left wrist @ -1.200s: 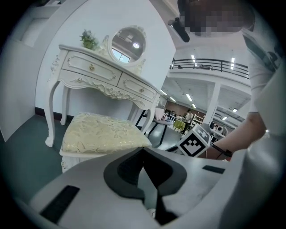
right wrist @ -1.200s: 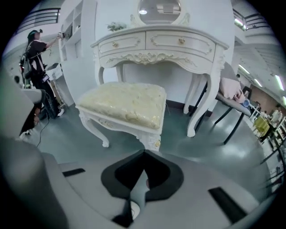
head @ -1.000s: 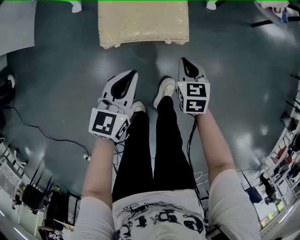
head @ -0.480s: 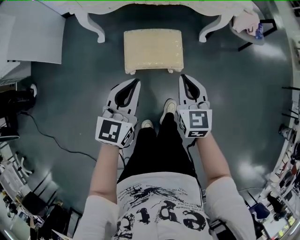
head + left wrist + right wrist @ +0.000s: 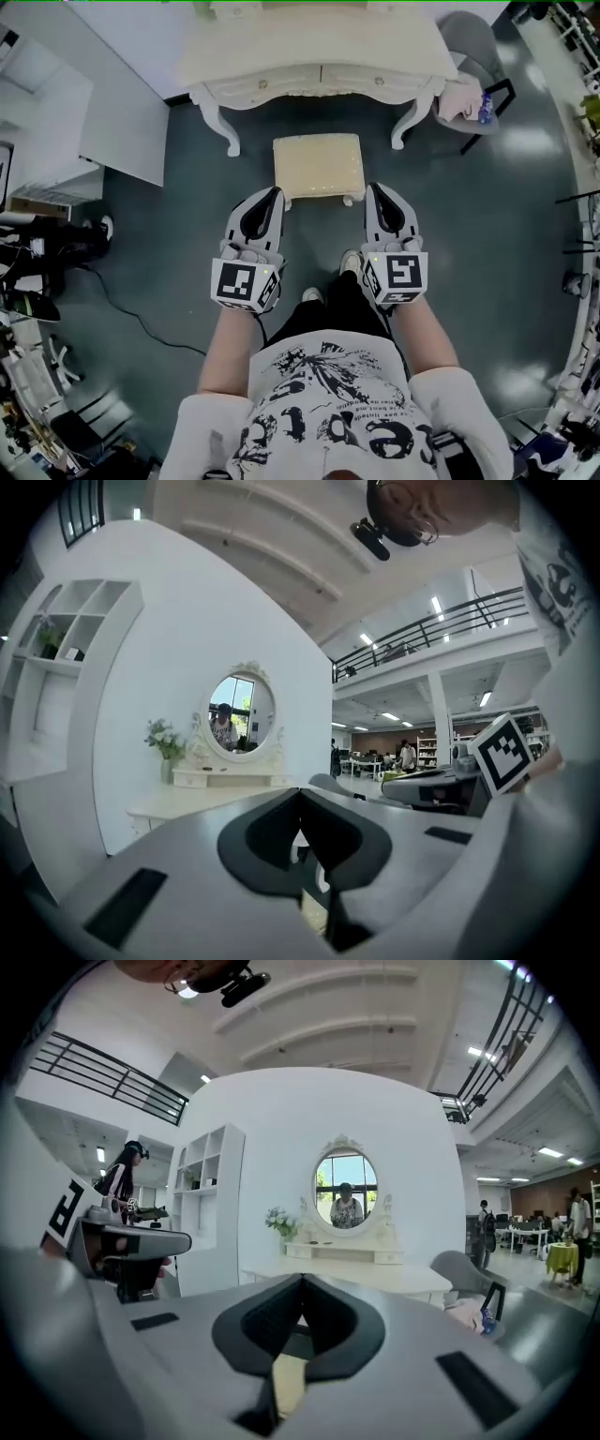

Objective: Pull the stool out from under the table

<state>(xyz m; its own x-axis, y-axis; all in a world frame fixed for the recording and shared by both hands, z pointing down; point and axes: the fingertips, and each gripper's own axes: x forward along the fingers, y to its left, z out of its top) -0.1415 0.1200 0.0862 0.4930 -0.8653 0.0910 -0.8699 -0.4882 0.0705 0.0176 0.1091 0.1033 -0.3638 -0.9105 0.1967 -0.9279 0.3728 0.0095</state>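
The stool [image 5: 317,165] stands on the floor [image 5: 187,216] just in front of the vanity counter [image 5: 375,52], its far edge level with the gap between the counter's two front legs and the seat no longer beneath the top. The pull looks finished.

The left claw [image 5: 275,191] and right claw [image 5: 374,188] hang level above the stool's near corners. Each has its jaws closed together on nothing, as both gripper views show. Any further pull would call for lowering both, parting the jaws and taking the near edge.

Away from the counter the floor runs open to the person's shoes [image 5: 351,263]. A grey chair [image 5: 469,37] crowds the counter's right end and a white cabinet [image 5: 122,122] its left. A cable [image 5: 141,314] lies well away from the counter.
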